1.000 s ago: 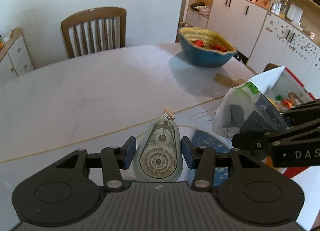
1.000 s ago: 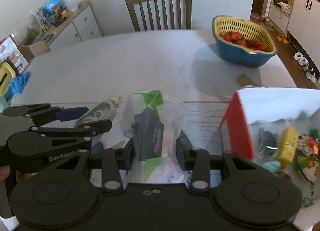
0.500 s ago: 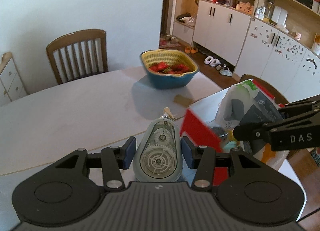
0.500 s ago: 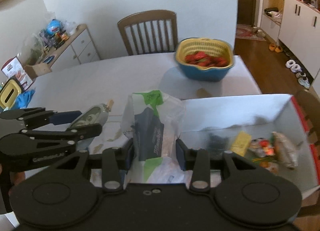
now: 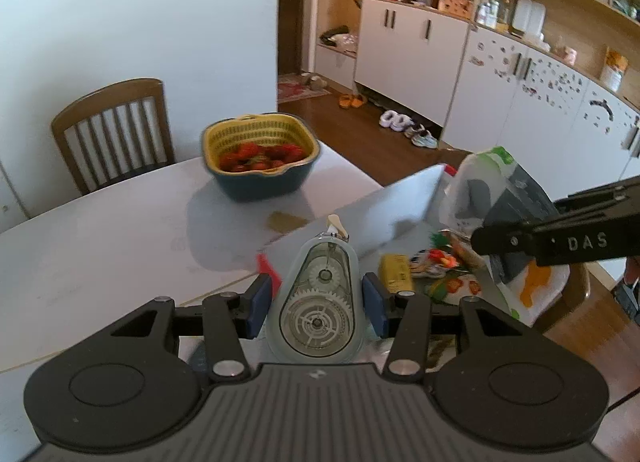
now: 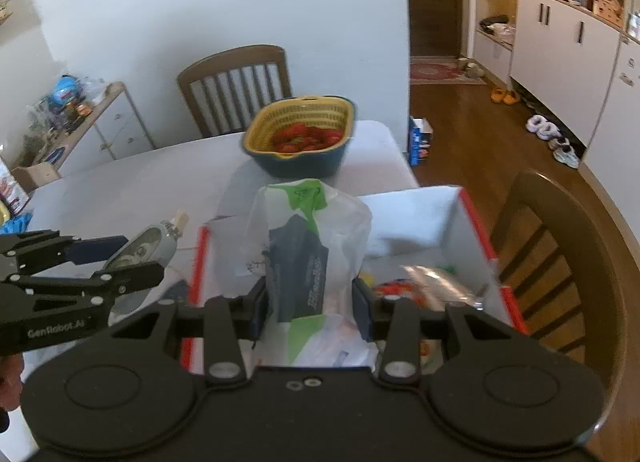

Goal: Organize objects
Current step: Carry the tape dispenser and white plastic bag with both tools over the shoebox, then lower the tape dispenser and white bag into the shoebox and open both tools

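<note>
My left gripper (image 5: 316,298) is shut on a clear correction-tape dispenser (image 5: 318,302) with visible gears, held at the left edge of a white box with red trim (image 5: 412,201). My right gripper (image 6: 314,302) is shut on a white, green and dark plastic bag (image 6: 308,250), held over the same box (image 6: 476,229). The box holds several small items, among them a yellow packet (image 5: 396,272). The bag (image 5: 492,189) shows at right in the left wrist view, and the dispenser (image 6: 148,244) at left in the right wrist view.
A blue bowl with a yellow strainer of strawberries (image 5: 260,159) stands on the white table (image 5: 120,238) beyond the box. A wooden chair (image 5: 112,133) stands behind the table, another (image 6: 560,242) to the right of the box. White cabinets line the right wall.
Both grippers have swung right with their loads. The box has come from the far right to directly under the bag and beside the dispenser.
</note>
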Motion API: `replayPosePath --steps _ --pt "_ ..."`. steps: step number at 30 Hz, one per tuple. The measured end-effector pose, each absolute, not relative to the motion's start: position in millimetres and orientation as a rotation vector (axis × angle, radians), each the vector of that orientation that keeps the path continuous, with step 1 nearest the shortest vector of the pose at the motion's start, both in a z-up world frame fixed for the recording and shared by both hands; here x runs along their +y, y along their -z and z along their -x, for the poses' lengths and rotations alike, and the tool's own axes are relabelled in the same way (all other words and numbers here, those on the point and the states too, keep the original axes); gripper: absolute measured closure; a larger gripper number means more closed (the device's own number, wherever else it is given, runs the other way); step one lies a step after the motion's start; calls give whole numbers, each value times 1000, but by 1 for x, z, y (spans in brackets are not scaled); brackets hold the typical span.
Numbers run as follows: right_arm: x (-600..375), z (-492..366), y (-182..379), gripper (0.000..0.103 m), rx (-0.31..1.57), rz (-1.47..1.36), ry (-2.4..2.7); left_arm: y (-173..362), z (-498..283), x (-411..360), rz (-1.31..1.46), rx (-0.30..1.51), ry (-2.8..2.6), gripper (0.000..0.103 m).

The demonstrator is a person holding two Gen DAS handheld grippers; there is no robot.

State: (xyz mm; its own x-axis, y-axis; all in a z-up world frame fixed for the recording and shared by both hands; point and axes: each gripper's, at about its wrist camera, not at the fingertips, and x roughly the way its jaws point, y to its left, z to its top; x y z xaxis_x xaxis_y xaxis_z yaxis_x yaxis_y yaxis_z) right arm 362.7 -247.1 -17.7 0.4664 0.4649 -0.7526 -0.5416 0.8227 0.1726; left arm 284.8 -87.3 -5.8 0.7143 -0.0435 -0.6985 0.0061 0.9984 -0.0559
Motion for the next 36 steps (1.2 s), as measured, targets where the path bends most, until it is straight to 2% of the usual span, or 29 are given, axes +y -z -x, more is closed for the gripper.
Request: replayPosePath --steps 13,24,36 --pt "-287 -396 52 62 935 96 -560 44 -329 -136 41 858 50 54" --pt "-285 -406 88 61 971 119 -576 86 -363 -159 0 933 14 54" --pt "-278 -397 111 60 970 193 -598 109 -373 -167 16 1009 8 54"
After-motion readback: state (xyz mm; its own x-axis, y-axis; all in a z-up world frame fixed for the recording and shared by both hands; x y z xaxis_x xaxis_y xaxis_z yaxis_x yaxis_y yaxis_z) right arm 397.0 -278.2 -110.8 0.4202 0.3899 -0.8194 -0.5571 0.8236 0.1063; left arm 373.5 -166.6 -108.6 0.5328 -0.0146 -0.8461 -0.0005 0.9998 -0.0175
